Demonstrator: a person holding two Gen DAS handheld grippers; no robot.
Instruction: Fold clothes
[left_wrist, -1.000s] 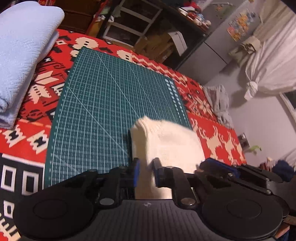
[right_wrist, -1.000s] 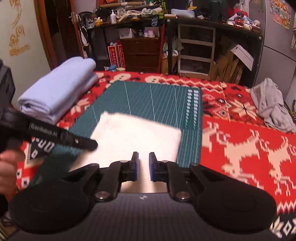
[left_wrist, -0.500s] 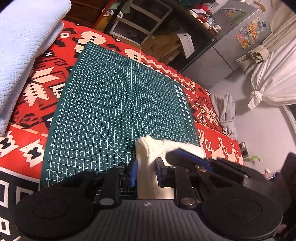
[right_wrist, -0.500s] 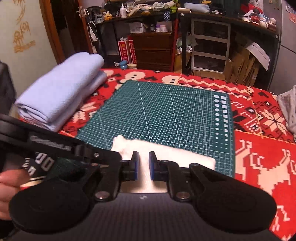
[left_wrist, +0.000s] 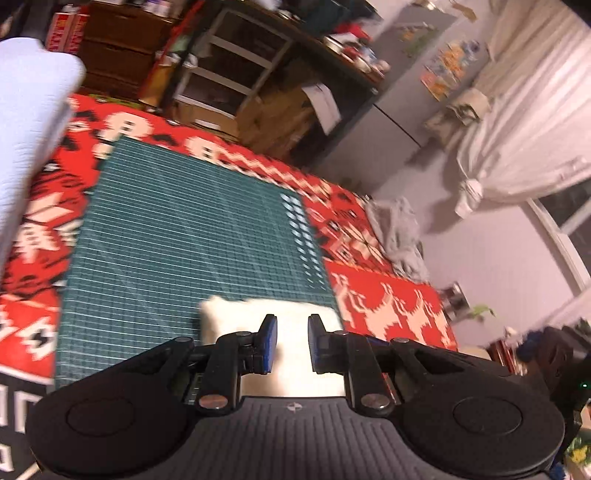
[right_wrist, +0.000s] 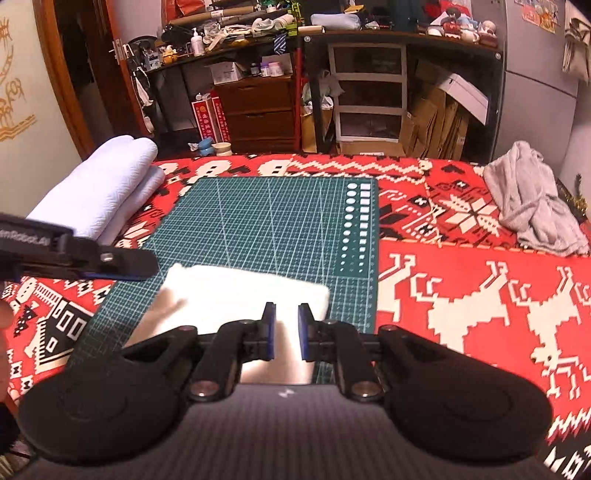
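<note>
Folded white cloth (right_wrist: 236, 291) lies flat on near part of green cutting mat (right_wrist: 266, 218), on red patterned blanket (right_wrist: 461, 280). Right gripper (right_wrist: 284, 330) above cloth's near edge, jaws slightly apart, nothing between. Left gripper (right_wrist: 122, 265) beside cloth's left corner. Folded pale blue towel (right_wrist: 99, 188) left, grey garment (right_wrist: 532, 203) right.

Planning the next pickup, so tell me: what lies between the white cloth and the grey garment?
Only green mat and red patterned blanket separate white cloth from grey garment, per the right wrist view.
</note>
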